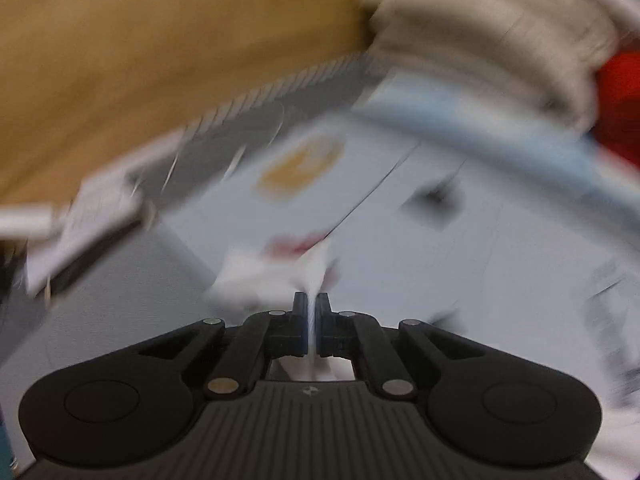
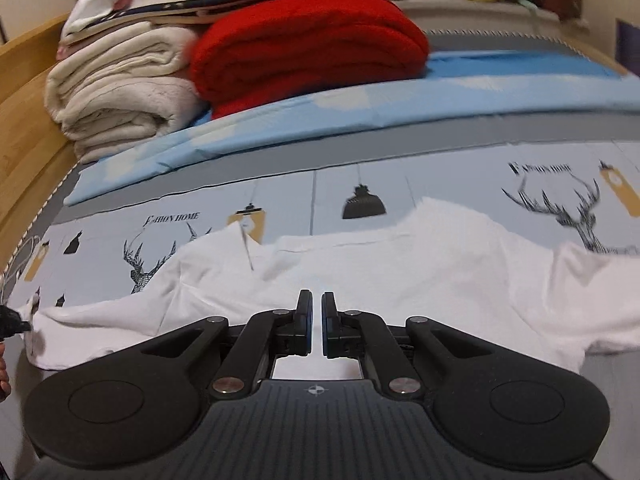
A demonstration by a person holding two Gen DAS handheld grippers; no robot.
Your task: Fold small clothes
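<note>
The left claw [image 1: 311, 300] was closed on a fold of the white T-shirt [image 1: 276, 276], the cloth pinched flat between its two fingers at the lower centre of the left wrist view. That view was heavily blurred; only a grey printed bedsheet [image 1: 440, 272], a wooden bed frame [image 1: 140, 60] at upper left and a stack of cream blankets [image 1: 480, 32] at upper right could be made out.

In the right wrist view the right claw [image 2: 316, 304] stood with its fingers drawn close together, a narrow gap between them. White cloth lay directly behind and below the fingers; whether any of it was gripped could not be told.

The white T-shirt [image 2: 400, 264] lay spread across the middle of the frame on the grey printed bedsheet [image 2: 120, 240], which bore deer and lamp motifs. Its left end was pulled out to a point at the lower left edge, where the dark tip of the left claw [image 2: 12, 320] met it.

Behind the shirt lay a light blue quilt [image 2: 360, 112]. On it, at upper centre, rested a folded red blanket [image 2: 312, 40], with the cream blankets [image 2: 120, 96] just beside it at upper left and the wooden bed frame [image 2: 28, 92] along the left edge
</note>
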